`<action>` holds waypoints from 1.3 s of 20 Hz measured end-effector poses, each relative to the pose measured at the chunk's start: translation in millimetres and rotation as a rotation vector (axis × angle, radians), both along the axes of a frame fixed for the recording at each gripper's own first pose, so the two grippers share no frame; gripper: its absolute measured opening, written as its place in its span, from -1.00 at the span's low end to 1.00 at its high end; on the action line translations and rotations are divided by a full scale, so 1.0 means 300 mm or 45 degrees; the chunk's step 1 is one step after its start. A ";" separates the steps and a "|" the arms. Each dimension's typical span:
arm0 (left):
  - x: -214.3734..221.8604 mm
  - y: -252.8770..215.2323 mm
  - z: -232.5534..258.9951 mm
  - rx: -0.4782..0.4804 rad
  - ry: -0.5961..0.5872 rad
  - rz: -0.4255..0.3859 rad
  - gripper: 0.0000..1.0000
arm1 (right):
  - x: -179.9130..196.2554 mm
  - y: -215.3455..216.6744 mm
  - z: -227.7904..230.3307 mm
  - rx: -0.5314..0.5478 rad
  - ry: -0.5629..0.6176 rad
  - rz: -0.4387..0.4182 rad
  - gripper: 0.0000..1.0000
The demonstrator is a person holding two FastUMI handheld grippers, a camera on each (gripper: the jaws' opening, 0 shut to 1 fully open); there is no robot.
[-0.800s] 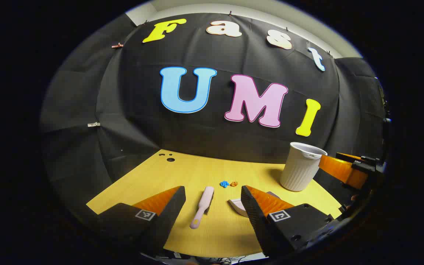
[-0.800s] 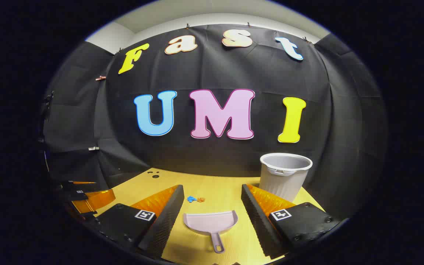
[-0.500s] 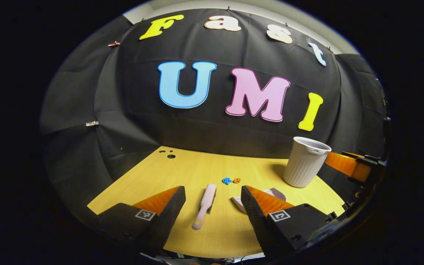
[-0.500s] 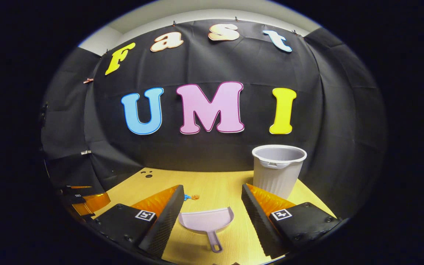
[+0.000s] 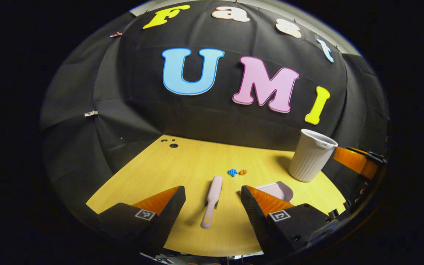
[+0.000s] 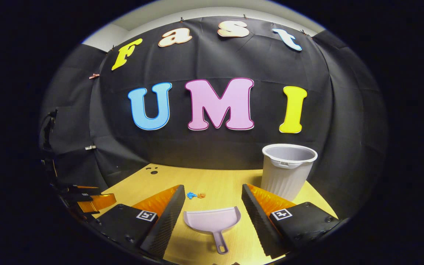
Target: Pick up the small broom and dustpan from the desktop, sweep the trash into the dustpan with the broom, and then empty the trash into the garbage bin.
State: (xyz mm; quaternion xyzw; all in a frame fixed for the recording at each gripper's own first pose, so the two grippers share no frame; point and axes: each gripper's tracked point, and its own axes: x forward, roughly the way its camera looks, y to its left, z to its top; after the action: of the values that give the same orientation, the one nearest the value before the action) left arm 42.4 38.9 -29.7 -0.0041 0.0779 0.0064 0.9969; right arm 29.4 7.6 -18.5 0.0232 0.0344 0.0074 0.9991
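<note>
Black cloth backs a yellow wooden desk carrying one broom, one dustpan, one bin and two scraps of trash. One small pale pink broom lies flat, handle toward the camera, between the spread fingers of the left gripper, which holds nothing. One pale dustpan with a short looped handle lies between the parted fingers of the right gripper, also empty. Blue and orange trash sits beyond the broom. One ribbed white garbage bin stands upright at the right.
</note>
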 end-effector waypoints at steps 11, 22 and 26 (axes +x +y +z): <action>0.230 -0.015 -0.218 0.021 0.366 -0.092 0.92 | 0.093 -0.067 -0.187 0.009 0.227 -0.045 0.94; 0.444 -0.012 -0.536 0.173 0.827 -0.156 0.92 | 0.107 -0.150 -0.350 0.084 0.395 -0.060 0.94; 0.474 0.019 -0.615 0.250 0.965 -0.143 0.84 | 0.104 -0.186 -0.413 0.156 0.473 -0.098 0.98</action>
State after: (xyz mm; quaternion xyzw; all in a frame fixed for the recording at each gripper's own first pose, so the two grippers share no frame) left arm 184.7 44.6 -214.1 0.0982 0.4395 -0.0395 0.8920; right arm 60.6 -48.4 -142.5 0.0863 0.2168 -0.0332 0.9718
